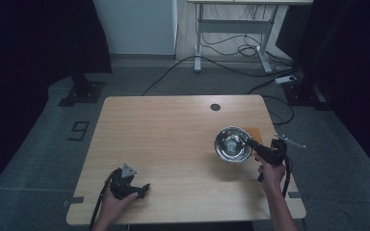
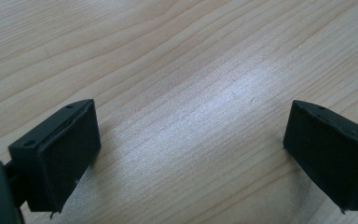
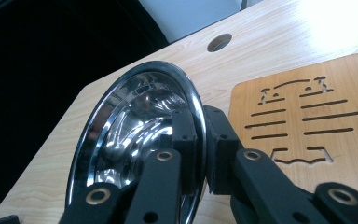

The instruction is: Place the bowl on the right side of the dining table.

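A shiny steel bowl (image 1: 232,144) hangs tilted above the right side of the wooden table (image 1: 173,144). My right gripper (image 1: 253,145) is shut on its rim, one jaw inside the bowl (image 3: 135,121) and one outside, as the right gripper view (image 3: 201,140) shows. Under the bowl lies a thin wooden trivet (image 3: 307,116) with cut-out slots, its corner peeking out beyond the bowl (image 1: 255,131). My left gripper (image 1: 143,189) rests near the table's front left, held by a hand. In the left gripper view its jaws stand wide apart (image 2: 191,149) over bare wood.
A round cable hole (image 1: 215,107) sits near the table's far edge. Beyond the table are a white desk frame (image 1: 231,29), loose cables and a power strip (image 1: 287,78) on the grey floor. Dark curtains stand at both sides.
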{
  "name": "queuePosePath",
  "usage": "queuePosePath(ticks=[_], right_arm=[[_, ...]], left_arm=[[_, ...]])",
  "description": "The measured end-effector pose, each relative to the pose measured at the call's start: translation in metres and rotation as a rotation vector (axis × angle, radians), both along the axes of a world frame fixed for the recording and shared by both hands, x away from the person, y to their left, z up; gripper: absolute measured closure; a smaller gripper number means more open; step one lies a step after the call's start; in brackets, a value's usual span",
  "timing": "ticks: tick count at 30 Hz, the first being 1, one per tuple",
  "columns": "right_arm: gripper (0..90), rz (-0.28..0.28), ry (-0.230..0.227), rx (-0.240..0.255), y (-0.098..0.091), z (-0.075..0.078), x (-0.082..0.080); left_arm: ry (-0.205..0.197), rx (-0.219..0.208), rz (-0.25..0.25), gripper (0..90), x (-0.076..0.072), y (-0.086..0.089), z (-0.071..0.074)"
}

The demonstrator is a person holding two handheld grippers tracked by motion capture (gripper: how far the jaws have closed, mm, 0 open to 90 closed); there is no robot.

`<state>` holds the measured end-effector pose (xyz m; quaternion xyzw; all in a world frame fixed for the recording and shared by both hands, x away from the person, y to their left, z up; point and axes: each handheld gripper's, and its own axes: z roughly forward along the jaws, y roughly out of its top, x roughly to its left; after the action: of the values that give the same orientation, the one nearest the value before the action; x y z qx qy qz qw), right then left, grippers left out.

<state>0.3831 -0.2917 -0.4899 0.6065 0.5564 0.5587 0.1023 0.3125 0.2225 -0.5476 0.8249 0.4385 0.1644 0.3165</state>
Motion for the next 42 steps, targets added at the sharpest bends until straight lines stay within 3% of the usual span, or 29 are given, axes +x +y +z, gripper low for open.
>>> queuePosePath(ticks=[22,42], right_arm=[[84.3,-0.036,-0.005,-0.011,-0.004,0.002,0.01],[84.3,-0.073,0.014,-0.029,-0.004,-0.01,0.03]], left_arm=[[0.0,0.0,0.0,3.4,0.0,0.0,0.0],[0.0,0.0,0.0,3.4,0.0,0.0,0.0]])
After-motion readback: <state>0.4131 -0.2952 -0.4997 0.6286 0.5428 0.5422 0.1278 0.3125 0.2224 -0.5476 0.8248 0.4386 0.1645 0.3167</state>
